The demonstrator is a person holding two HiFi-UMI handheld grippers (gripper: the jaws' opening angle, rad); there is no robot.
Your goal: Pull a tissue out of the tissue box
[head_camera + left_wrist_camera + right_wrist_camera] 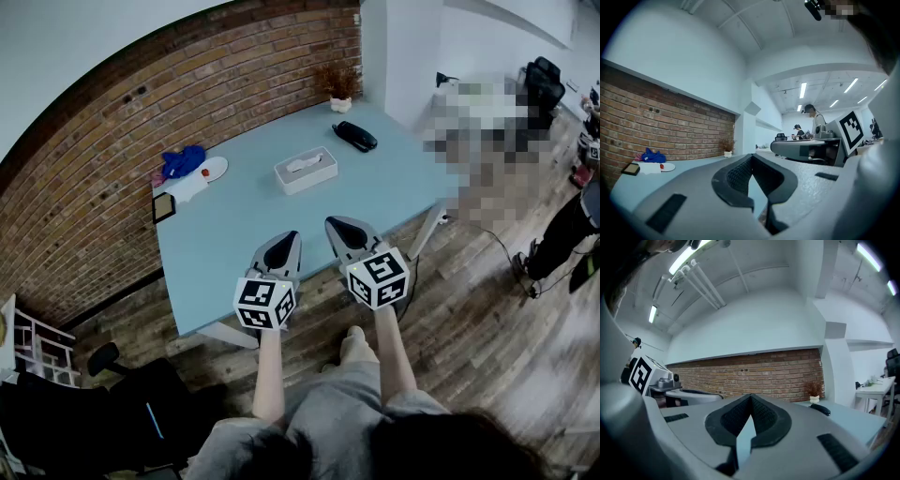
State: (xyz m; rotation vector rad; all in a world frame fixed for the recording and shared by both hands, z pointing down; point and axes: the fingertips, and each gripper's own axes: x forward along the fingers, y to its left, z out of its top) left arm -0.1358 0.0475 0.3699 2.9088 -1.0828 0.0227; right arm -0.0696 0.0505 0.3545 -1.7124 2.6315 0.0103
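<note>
A white tissue box (305, 171) with a tissue showing in its top slot stands in the middle of the light blue table (244, 239). Both grippers hover over the table's near edge, well short of the box and pointing at it. My left gripper (290, 235) has its jaws closed tip to tip with nothing in them, and my right gripper (334, 224), just beside it, is shut and empty as well. In the left gripper view the closed tips (751, 157) hide the box. The right gripper view shows its tips (751, 397) meeting too.
A black case (355, 137) and a small potted plant (340, 100) sit at the table's far right. A blue cloth (183, 160), a white plate (212, 169) and a dark tablet (163, 207) lie at the far left by the brick wall (112, 141). Wooden floor surrounds the table.
</note>
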